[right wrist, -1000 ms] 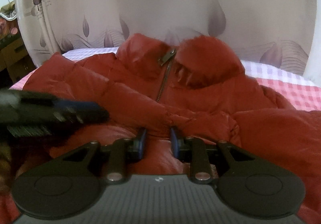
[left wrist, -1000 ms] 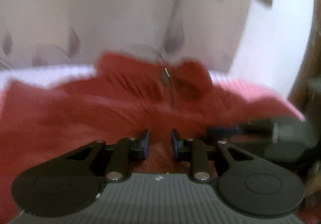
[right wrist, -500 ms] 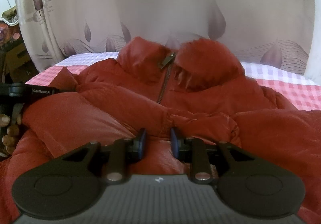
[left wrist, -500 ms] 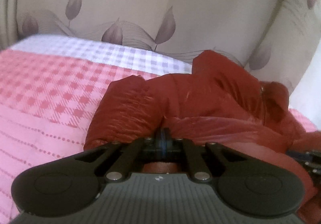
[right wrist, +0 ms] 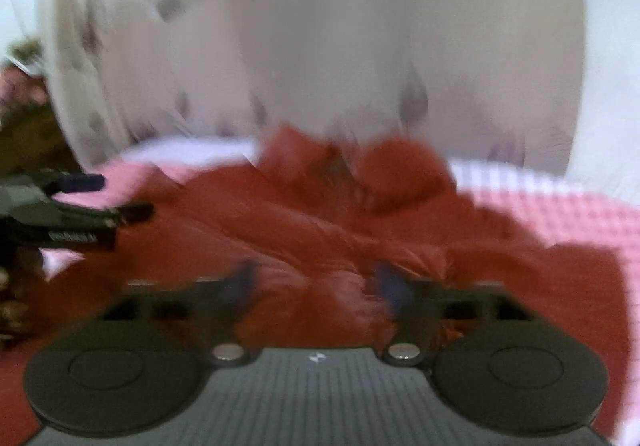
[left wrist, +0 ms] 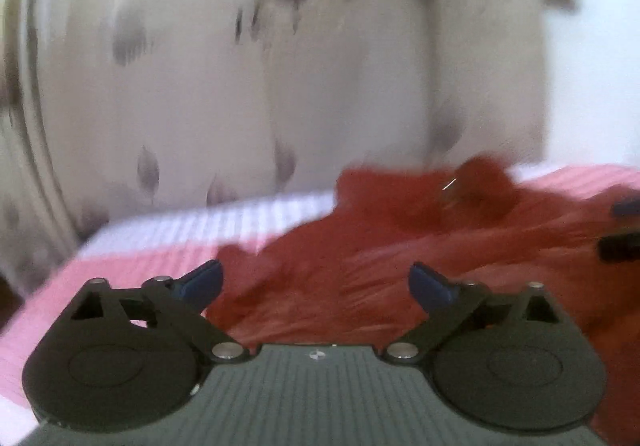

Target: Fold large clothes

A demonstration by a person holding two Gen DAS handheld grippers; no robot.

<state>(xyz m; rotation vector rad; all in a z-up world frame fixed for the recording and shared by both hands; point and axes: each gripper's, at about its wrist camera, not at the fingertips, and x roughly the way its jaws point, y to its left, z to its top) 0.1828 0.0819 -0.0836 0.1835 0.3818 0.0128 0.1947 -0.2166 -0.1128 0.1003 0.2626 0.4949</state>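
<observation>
Your left gripper point(left wrist: 315, 282): jaws opening wide, nothing pinched. Right gripper point(right wrist: 316, 284): jaws opening too, over fabric w/o gripping, prob. just-laid fold. Red jacket point(right wrist: 320, 230) spread on pink checked bed point(right wrist: 568, 202), collar far, by curtain point(left wrist: 360, 66).

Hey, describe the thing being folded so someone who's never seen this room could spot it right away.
Find the bed with the pink checked cover, before the leaf-print curtain. A puffy red jacket lies on it, collar toward the curtain. It is the only red, quilted, zippered thing there.
</observation>
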